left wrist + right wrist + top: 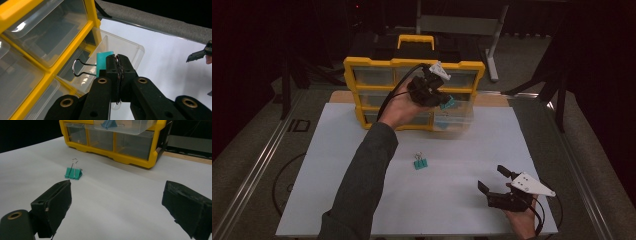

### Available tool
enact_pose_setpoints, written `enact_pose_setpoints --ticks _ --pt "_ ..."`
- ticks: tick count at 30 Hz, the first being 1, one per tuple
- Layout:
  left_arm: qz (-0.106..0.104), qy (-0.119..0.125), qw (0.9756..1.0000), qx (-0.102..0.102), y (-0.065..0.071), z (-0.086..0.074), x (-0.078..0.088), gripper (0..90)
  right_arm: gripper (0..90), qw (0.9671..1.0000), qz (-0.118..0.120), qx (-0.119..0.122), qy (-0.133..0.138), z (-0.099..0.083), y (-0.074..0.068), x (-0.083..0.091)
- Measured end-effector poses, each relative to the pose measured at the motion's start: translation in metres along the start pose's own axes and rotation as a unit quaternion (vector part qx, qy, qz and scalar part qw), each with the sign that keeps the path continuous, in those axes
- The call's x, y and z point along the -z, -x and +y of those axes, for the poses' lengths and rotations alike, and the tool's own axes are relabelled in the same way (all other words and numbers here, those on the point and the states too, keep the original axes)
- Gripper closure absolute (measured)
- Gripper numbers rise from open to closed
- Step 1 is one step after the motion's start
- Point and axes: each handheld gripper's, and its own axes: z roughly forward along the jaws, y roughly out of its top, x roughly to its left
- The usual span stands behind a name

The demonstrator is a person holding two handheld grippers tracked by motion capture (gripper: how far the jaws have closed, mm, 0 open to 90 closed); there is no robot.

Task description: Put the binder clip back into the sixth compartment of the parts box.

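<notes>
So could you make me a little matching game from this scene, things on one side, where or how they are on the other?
Things:
1. left hand-held gripper
2. right hand-held gripper
3. loose teal binder clip
4. clear drawer

States:
A. pulled out of the yellow organizer
B. jaws wide open above the white table
C. lying alone on the table
D. shut on a teal binder clip

Pairs: 1-D, 2-B, 3-C, 4-A

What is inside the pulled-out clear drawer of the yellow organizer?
The drawer looks bare where its floor shows. The left gripper holds a teal binder clip above it, not yet dropped in. The jaws cover the near part of the floor.
</notes>
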Motion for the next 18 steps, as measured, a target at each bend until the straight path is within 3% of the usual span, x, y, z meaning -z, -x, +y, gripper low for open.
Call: enact_pose_setpoints --ticks 3,4,6,7,10,12,13,18 --pt "-0.001 -0.009 1.0000 0.003 -0.002 -0.002 -0.006 88.6 8.7 1.0000 0.000 -0.001 0.000 0.000 0.000 0.000" --pt "-0.002 -0.009 0.9999 0.012 -0.003 -0.003 -0.007 83.0 8.6 1.0000 0.000 -0.001 0.000 0.000 0.000 0.001" --pt "0.007 -0.006 0.9995 0.032 -0.004 -0.005 -0.008 59.1 8.6 1.0000 0.000 -0.001 0.001 0.000 0.001 0.001" --pt "0.017 -0.006 0.9994 0.030 -0.004 -0.006 -0.008 47.2 8.7 1.0000 0.000 -0.003 0.001 0.000 0.001 0.001" --pt "0.031 -0.011 0.9982 0.049 -0.006 -0.011 -0.007 18.9 8.7 1.0000 0.000 -0.004 0.003 0.000 0.001 0.002" --pt "0.036 -0.012 0.9981 0.049 -0.006 -0.013 -0.006 12.4 8.7 1.0000 0.000 -0.004 0.003 0.000 0.001 0.001" --pt "0.037 -0.012 0.9975 0.058 -0.008 -0.016 -0.004 8.8 8.7 1.0000 0.000 -0.003 0.002 0.000 0.001 0.001" --pt "0.045 -0.017 0.9972 0.057 -0.008 -0.028 0.000 5.6 8.7 1.0000 -0.001 -0.004 0.002 0.000 0.001 0.002"
